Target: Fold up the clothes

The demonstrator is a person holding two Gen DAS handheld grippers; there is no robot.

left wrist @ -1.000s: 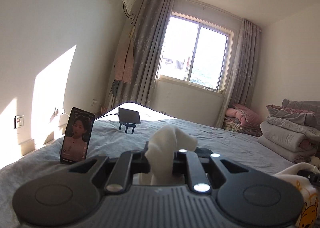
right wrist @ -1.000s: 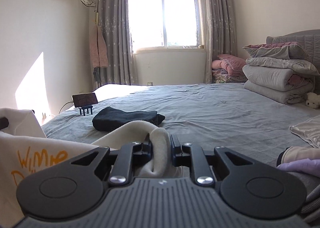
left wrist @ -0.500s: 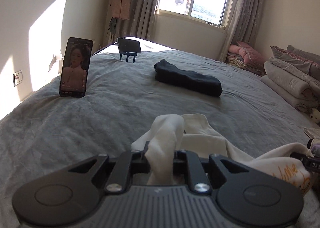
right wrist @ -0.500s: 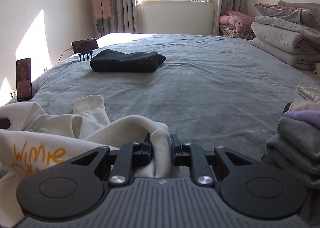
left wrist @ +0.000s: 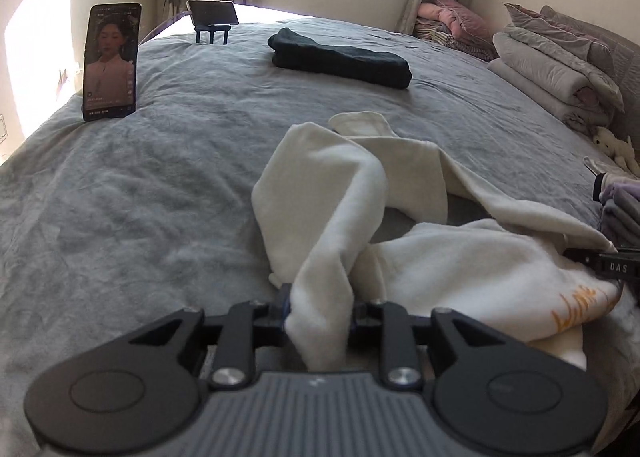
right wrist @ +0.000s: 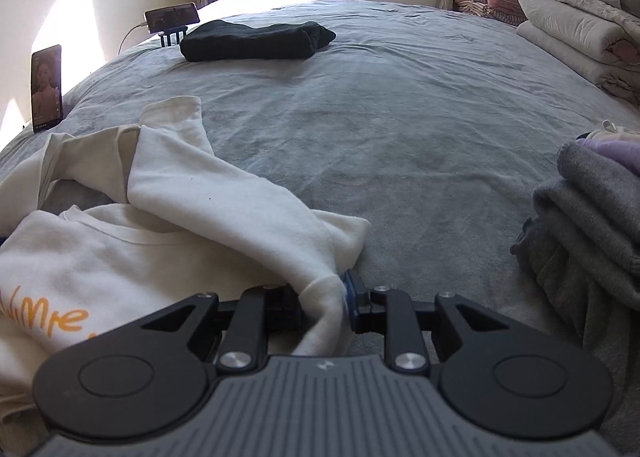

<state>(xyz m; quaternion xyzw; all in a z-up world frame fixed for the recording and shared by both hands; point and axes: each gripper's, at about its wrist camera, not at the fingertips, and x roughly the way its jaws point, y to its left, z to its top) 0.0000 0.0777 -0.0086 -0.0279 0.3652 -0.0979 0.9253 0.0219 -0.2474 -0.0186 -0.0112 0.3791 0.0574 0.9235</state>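
Lying crumpled on the grey bedspread (left wrist: 160, 185): one cream sweatshirt (left wrist: 460, 269) with orange lettering. Left gripper (left wrist: 320, 315) and right gripper (right wrist: 324, 303) each have a fold of it between jaws that have just been opening; whether the pads still press cannot be told. Farther off: folded black garment (right wrist: 256, 40), upright phone (left wrist: 111, 61), stacked grey clothes (right wrist: 592, 209).

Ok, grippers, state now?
Left gripper: jaws have just been opening, sweatshirt between them; grip cannot be told.
Right gripper: jaws have just been opening, sweatshirt between them; grip cannot be told.
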